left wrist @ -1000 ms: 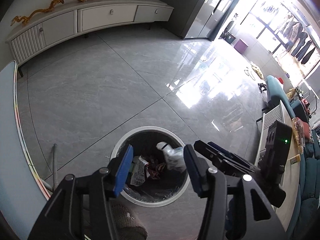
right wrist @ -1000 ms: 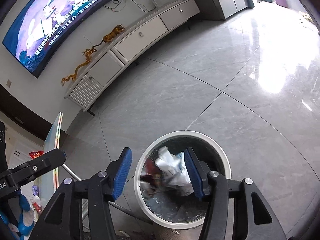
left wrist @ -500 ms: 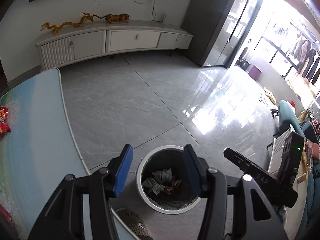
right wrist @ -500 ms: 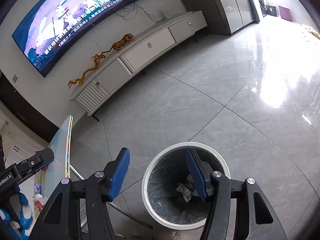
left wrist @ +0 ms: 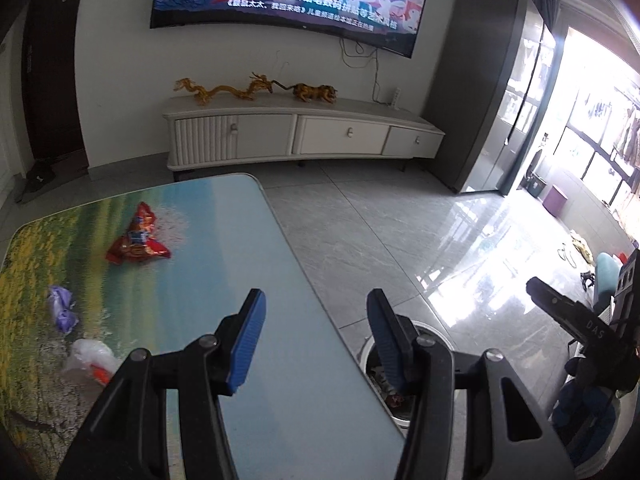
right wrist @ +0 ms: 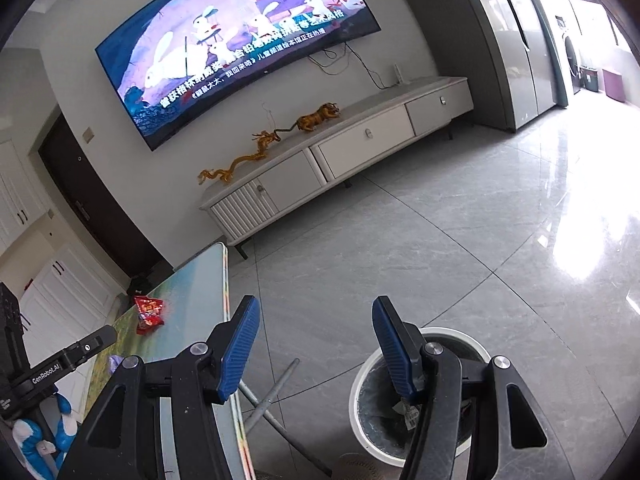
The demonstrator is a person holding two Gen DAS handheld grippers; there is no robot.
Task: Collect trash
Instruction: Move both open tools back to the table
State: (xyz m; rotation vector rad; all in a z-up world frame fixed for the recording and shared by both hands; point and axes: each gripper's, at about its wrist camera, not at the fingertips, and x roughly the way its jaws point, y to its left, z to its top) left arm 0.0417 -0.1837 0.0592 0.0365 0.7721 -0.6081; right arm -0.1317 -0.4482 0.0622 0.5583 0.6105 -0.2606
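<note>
Left wrist view: red snack wrapper [left wrist: 138, 242], purple scrap [left wrist: 62, 307] and clear bag [left wrist: 91, 357] lie apart on the surface [left wrist: 256, 280]; all look light, crinkly and soft, best pinched at a raised fold. Left hand-held gripper [left wrist: 316, 338] and right hand-held gripper [right wrist: 316, 346] stand part-open, empty. Trash bin [right wrist: 362, 380] sits on glossy floor tiles [right wrist: 460, 248] beside the surface.
</note>
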